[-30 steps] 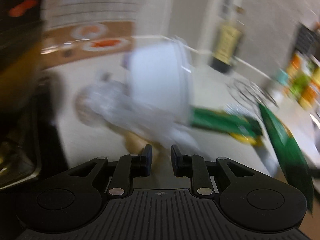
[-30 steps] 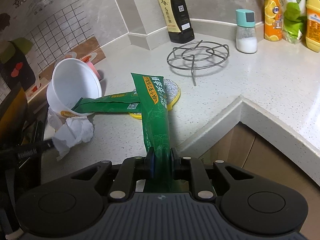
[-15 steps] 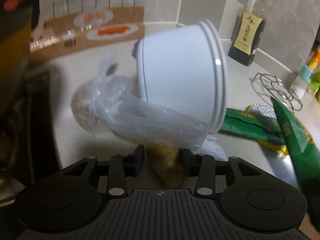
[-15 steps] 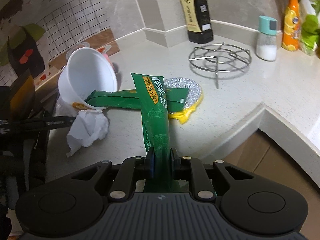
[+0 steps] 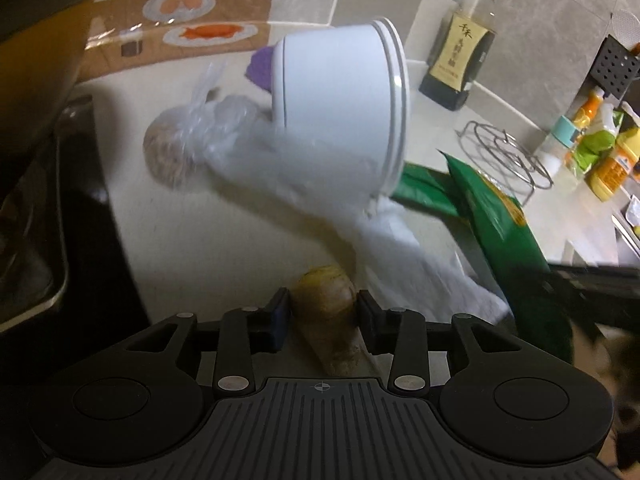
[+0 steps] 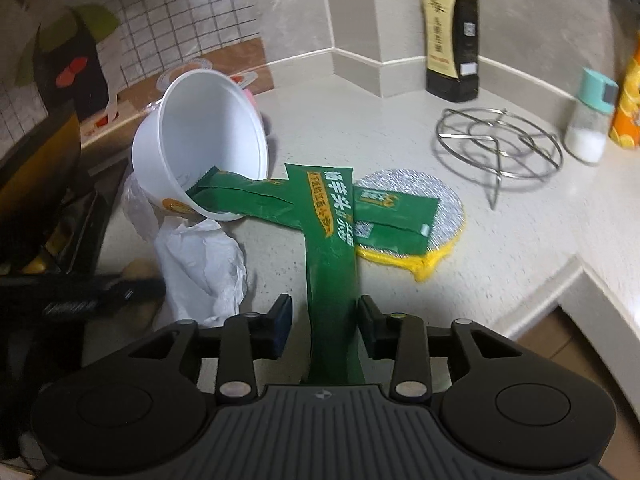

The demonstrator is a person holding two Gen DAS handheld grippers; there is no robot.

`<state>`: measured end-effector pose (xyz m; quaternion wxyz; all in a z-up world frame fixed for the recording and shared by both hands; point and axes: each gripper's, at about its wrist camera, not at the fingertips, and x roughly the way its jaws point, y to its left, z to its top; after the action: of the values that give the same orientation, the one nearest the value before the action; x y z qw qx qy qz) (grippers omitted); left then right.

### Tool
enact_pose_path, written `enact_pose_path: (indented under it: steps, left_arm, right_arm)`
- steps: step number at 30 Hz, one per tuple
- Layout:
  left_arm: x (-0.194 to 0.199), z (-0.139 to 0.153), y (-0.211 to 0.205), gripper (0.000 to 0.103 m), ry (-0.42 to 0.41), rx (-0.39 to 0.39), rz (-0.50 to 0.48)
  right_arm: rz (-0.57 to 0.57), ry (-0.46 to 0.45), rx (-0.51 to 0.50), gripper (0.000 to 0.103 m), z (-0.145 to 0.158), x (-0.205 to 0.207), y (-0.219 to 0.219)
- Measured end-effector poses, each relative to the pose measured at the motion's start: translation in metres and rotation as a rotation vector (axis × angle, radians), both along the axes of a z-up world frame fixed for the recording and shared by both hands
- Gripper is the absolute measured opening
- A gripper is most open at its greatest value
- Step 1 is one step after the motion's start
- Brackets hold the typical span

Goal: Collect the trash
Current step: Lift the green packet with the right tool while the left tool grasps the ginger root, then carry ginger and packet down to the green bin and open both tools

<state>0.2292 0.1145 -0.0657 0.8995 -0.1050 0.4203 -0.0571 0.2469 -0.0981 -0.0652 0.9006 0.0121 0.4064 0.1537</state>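
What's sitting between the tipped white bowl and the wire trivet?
In the right wrist view, two green wrappers and a foil lid lie between the white bowl and the wire trivet.

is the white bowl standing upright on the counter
No, the white bowl lies tipped on its side, its open mouth facing the right gripper's camera, with a green wrapper poking into it.

Glossy green foil wrapper (image 6: 331, 216), smooth white plastic bowl (image 6: 200, 140), crumpled matt tissue (image 6: 200, 268), speckled stone-look counter (image 6: 360, 128).
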Motion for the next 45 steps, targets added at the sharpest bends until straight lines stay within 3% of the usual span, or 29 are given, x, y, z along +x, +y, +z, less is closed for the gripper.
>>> enact_pose_path:
  steps: [3, 8, 9, 12, 15, 22, 33, 39, 45]
  left_arm:
    - [-0.007, 0.001, -0.005, 0.041, 0.002, 0.023, -0.011]
    - [-0.003, 0.0, -0.006, 0.041, 0.006, 0.023, -0.016]
    - [-0.001, -0.001, -0.006, 0.041, 0.01, 0.014, -0.016]
    - [0.002, -0.003, -0.006, 0.041, 0.009, -0.001, -0.021]
    - [0.003, -0.003, -0.007, 0.041, 0.006, 0.001, -0.016]
    - [0.002, -0.003, -0.008, 0.041, -0.002, 0.006, -0.013]
    - [-0.016, 0.009, -0.011, 0.04, -0.031, -0.084, -0.06]
    - [-0.024, 0.033, -0.038, 0.04, -0.086, -0.109, -0.171]
    - [-0.029, 0.031, -0.092, 0.041, -0.054, -0.146, -0.354]
  right_arm:
    - [0.022, -0.009, -0.025, 0.046, -0.003, 0.009, 0.007]
    - [0.018, 0.015, -0.063, 0.046, -0.015, 0.027, 0.016]
    - [0.022, 0.021, -0.065, 0.045, -0.017, 0.029, 0.017]
    - [0.037, 0.039, -0.082, 0.025, -0.02, 0.032, 0.022]
    - [0.043, 0.056, -0.052, 0.02, -0.017, 0.031, 0.023]
    - [0.027, 0.045, 0.014, 0.018, 0.0, 0.014, 0.018]
    - [-0.018, 0.003, 0.072, 0.018, 0.025, -0.016, 0.007]
    - [-0.087, -0.019, 0.124, 0.018, 0.032, -0.041, -0.019]
    - [-0.208, 0.001, 0.111, 0.018, 0.021, -0.066, -0.063]
